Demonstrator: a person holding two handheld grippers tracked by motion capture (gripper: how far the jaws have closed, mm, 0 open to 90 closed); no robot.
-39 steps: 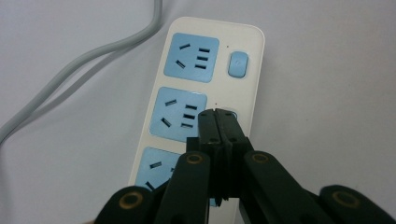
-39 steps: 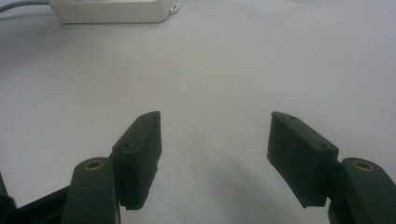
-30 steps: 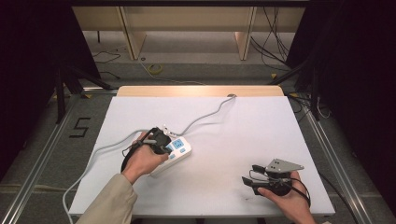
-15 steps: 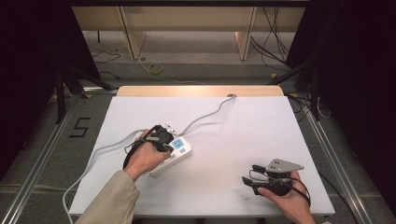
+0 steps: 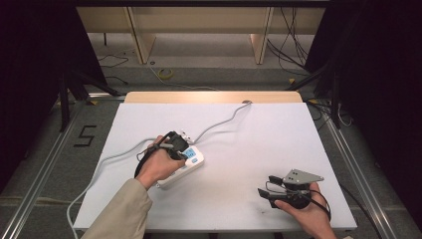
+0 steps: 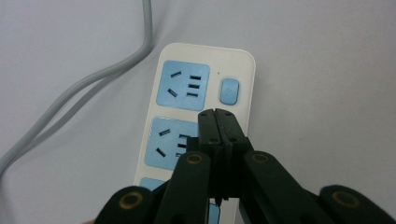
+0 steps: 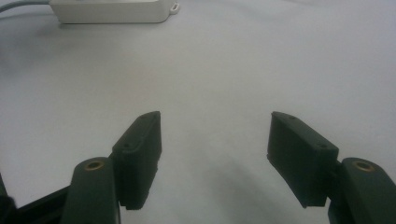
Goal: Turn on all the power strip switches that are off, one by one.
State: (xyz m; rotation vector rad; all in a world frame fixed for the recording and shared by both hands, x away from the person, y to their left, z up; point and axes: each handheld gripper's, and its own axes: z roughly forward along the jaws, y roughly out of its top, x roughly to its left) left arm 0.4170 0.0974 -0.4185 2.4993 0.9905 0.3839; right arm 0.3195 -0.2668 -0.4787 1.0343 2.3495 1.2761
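A white power strip (image 5: 188,164) with pale blue socket faces lies at the table's left middle, its grey cable (image 5: 224,122) running to the back edge. My left gripper (image 5: 179,150) hovers over it, jaws shut with nothing between them. In the left gripper view the closed tips (image 6: 217,116) sit above the second socket, just below the strip's blue switch (image 6: 229,90); the power strip (image 6: 205,74) fills the middle. My right gripper (image 5: 266,187) rests near the front right, pointing left. Its jaws stand open and empty (image 7: 212,140), with the power strip (image 7: 109,10) far off.
A second grey cable (image 5: 107,162) trails off the table's left front. The white table (image 5: 278,144) ends in a wooden strip at the back. Metal rails flank both sides.
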